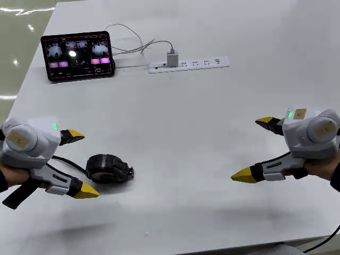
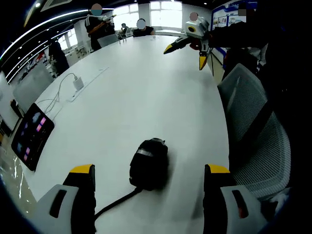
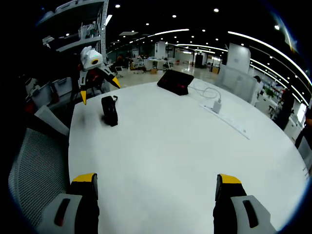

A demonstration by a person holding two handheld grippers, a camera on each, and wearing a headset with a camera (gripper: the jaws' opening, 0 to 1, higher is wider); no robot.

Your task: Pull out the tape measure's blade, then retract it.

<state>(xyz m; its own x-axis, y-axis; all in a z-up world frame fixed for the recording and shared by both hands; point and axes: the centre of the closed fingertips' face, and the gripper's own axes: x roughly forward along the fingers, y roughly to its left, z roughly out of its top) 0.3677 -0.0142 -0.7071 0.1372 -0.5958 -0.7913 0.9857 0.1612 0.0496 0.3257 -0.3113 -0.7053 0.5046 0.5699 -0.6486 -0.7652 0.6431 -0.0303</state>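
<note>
Lying on the white table (image 1: 202,133): one tape measure (image 1: 109,168), with a black rounded case, resting free of both tools.

Left gripper (image 1: 86,163): just beside the tape measure, on the person's left of it. Its yellow-tipped jaws are spread wide. The case sits in their open mouth and touches neither jaw. Nothing is held.

Black cord (image 2: 117,200): runs from the tape measure's near end back between the left gripper's jaws.

Right gripper (image 1: 248,149): well apart from the tape measure, on the side opposite the left gripper, with its tips pointing toward the case. Its jaws are spread wide over bare tabletop and carry nothing.

Tablet (image 1: 78,55): well beyond the tape measure, toward the table's far edge. It is propped up with its screen lit.

Power strip (image 1: 188,64): white, beyond the tape measure and to its right. A charger (image 1: 172,57) is plugged into it, and thin cables (image 1: 133,42) trail from there toward the tablet.

Mesh chair (image 2: 253,131): grey, standing off the table edge nearest the tape measure, seen in the left gripper view.
</note>
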